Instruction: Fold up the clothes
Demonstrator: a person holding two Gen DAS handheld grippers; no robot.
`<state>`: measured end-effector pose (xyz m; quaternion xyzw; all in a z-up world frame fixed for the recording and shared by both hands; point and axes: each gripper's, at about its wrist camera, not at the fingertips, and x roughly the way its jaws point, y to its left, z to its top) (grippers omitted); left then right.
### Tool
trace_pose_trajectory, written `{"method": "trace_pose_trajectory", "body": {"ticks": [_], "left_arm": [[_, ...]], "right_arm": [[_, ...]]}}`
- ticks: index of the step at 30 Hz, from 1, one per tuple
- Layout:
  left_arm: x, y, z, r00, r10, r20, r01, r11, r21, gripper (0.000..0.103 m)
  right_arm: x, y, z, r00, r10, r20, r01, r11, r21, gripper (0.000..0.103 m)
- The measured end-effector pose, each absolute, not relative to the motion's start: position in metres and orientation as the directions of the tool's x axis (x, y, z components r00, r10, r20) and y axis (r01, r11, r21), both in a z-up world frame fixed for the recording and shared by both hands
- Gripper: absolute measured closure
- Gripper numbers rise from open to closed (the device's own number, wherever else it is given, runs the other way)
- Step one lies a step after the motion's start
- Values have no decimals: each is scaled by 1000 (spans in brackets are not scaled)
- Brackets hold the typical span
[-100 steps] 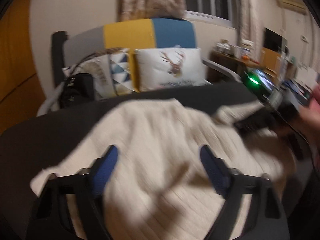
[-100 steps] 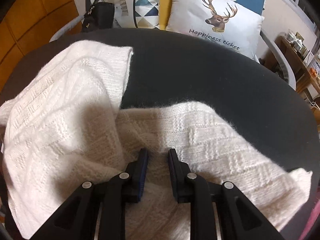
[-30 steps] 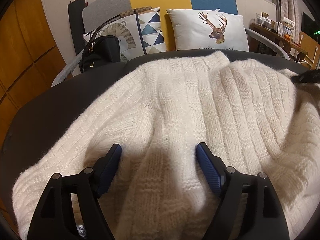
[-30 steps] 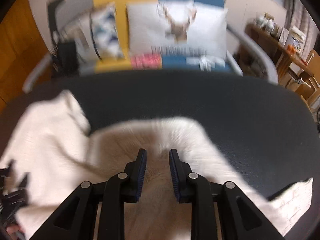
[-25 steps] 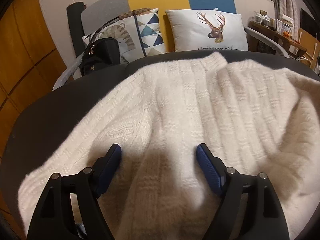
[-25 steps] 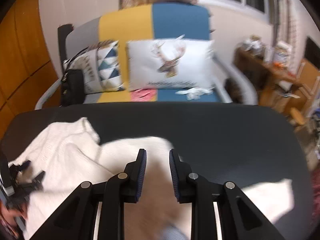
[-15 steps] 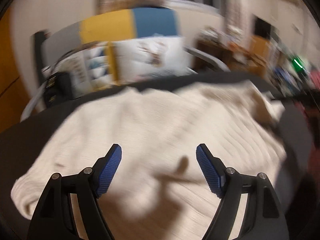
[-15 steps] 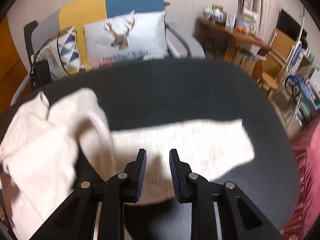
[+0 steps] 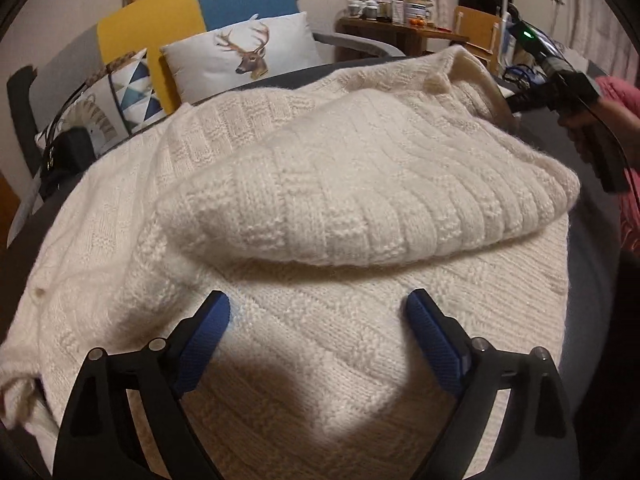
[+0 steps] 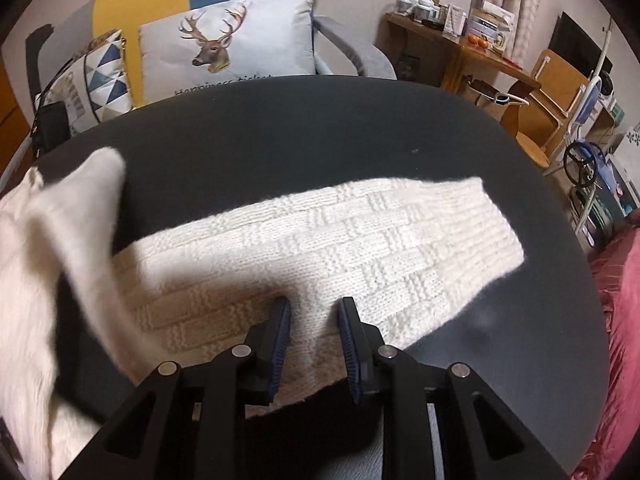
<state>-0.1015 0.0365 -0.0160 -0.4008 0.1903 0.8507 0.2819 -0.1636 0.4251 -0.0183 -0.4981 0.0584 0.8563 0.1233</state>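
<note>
Cream sweater (image 9: 360,184) is spread over the dark table (image 10: 320,128), one sleeve (image 10: 360,240) stretched toward 3 o'clock. Right gripper (image 10: 314,312) is pinching a ridge of that sleeve; left gripper (image 9: 318,312) hovers spread wide above the body. Deer pillow (image 10: 228,44) sits at 12.

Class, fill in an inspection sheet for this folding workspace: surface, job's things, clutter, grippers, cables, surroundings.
Surface: dark round table, mostly bare on its far side.
Job's things: cream knitted sweater, one part folded over its body; a sleeve lies flat across the table.
Clutter: nothing seen on the table.
Grippers: left gripper open above the knit; right gripper shut on the sleeve.
Cables: a dark cable runs beside the right gripper's handle in the left wrist view.
Surroundings: deer cushion, patterned cushion, black bag, cluttered wooden shelf.
</note>
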Motion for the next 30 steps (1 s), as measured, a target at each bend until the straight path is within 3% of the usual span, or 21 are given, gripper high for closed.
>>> {"method": "trace_pose_trajectory", "body": {"ticks": [9,24,30], "left_arm": [[-121,33,-21,-439,388,-811,-711,-702,49,1],[-138,32,-19,-405,423,-811,-733,-680,11,0],[-132,31,-18,-416,416,-809,-729,-684,23,0]], "right_arm": [[-188,442,-17,-468,211,-858,-295,-953,-73,79],[-249,489,-15,-406,385,-829,-407,-888,-213,78],[-252,494,-10,-385,397,-833,-448,-870,-207,75]]}}
